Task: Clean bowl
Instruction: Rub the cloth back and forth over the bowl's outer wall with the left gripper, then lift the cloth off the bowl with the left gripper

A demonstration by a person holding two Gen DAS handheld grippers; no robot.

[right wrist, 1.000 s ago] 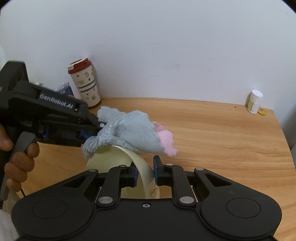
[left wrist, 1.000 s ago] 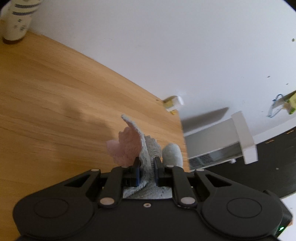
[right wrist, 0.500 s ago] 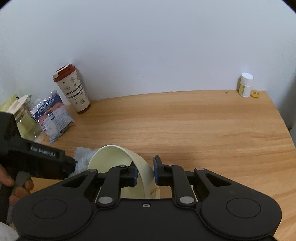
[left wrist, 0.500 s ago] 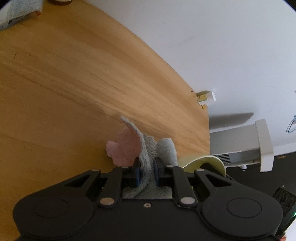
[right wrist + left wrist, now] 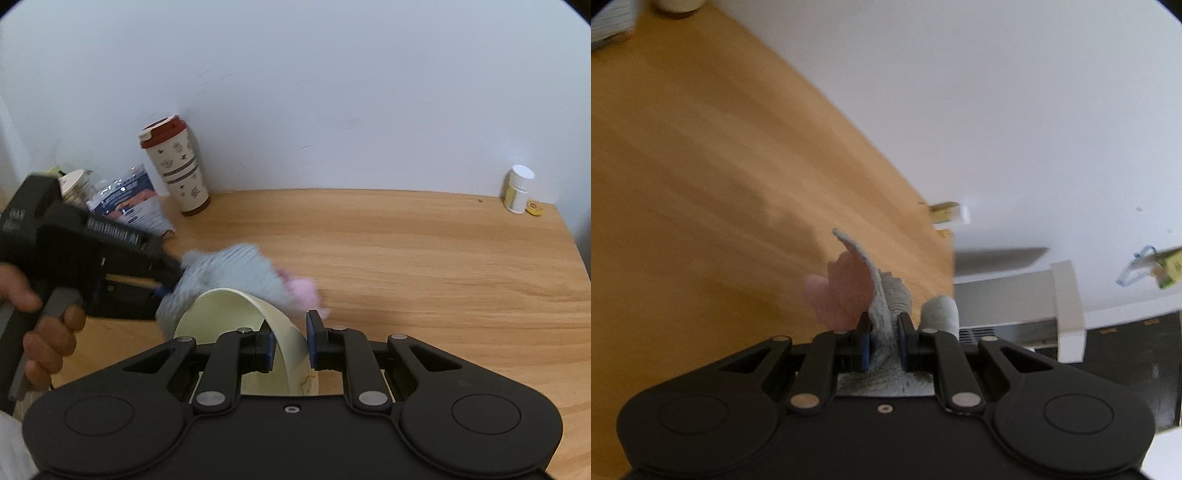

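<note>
My right gripper [image 5: 290,345] pinches wall of pale yellow bowl [image 5: 236,325], holds it tilted above wooden table [image 5: 424,258]. My left gripper [image 5: 882,341] clamps grey-pink cloth [image 5: 236,273]; cloth lies against bowl far rim. My left hand [image 5: 40,325] grips handle.

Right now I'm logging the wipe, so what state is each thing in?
Left gripper: shut on the cloth.
Cloth: bunched, at the bowl's far rim.
Right gripper: shut on the bowl's wall.
Bowl: tilted on edge.
Tumbler: upright, lidded.
Pill bottle: upright, capped.
</note>
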